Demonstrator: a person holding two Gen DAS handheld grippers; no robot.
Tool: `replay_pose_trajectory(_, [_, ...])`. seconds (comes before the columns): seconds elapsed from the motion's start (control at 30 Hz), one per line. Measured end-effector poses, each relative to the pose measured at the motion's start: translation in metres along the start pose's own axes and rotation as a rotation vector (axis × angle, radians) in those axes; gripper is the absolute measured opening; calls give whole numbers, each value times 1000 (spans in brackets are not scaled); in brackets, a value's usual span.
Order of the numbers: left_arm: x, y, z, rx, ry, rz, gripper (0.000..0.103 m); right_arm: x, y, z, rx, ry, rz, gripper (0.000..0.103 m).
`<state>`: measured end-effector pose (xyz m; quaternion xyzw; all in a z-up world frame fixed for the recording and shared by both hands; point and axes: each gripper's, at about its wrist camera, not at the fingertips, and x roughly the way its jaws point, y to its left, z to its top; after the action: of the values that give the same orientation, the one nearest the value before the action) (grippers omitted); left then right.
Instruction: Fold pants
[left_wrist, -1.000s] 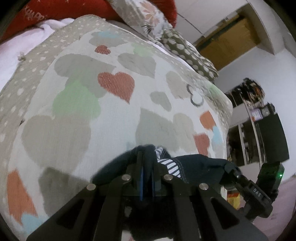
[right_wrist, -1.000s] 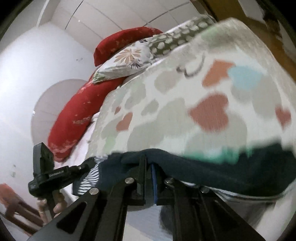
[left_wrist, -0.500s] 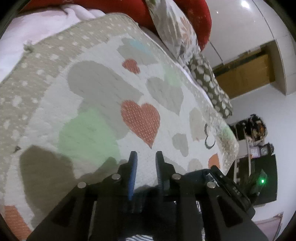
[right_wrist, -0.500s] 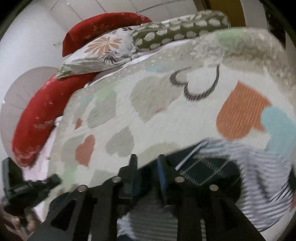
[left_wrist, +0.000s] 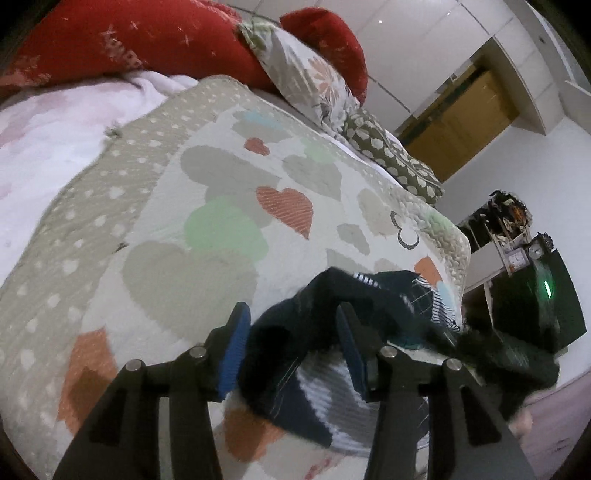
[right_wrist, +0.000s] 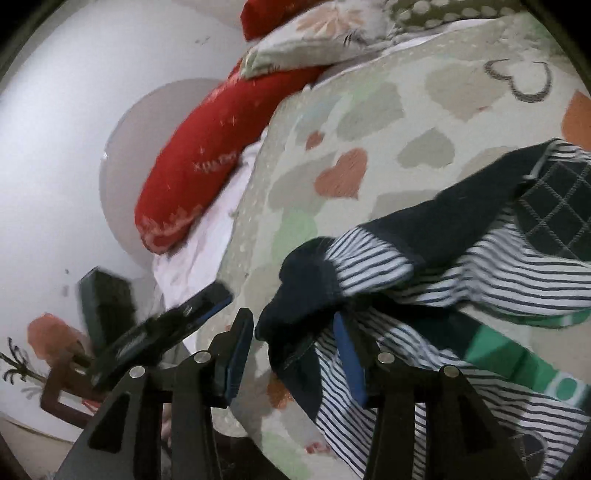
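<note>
The pants, dark navy with striped and green panels, lie bunched at the near edge of the bed, on the heart-patterned quilt. In the left wrist view the left gripper has its jaws opening, well apart, with a dark fold of the pants between the 2 blue pads but not pressed by them. Only this view shows the quilt's far right corner, the wooden door and the dark cabinet beyond the bed.

The right wrist view shows the right gripper, jaws likewise opening and apart, a navy cuff lying loose between them. Only here do the quilted diamond panel and green band show clearly, and the left gripper's body appears low at the left, beside the bed's edge. The long red pillow lies along the bed's far side, and the middle of the quilt is bare.
</note>
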<state>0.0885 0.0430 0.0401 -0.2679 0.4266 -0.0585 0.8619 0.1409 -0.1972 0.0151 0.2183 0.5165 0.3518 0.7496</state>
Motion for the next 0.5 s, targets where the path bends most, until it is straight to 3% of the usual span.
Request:
replay_pose_trajectory(0.2, [-18, 17, -13, -1, -41, 66, 48, 65, 47, 58, -169, -27, -247, 49])
replay_pose_trajectory(0.3, [-16, 28, -15, -8, -20, 88, 50, 93, 58, 90, -209, -18, -288, 49])
replay_pose_trajectory(0.33, [-14, 30, -15, -1, -12, 101, 54, 98, 65, 97, -223, -28, -303, 49])
replay_pose_trajectory(0.4, [-6, 32, -15, 25, 5, 139, 60, 94, 73, 102, -241, -48, -266, 49])
replay_pose_trajectory(0.5, [11, 34, -14, 35, 39, 150, 60, 51, 73, 94, -218, -108, -174, 62])
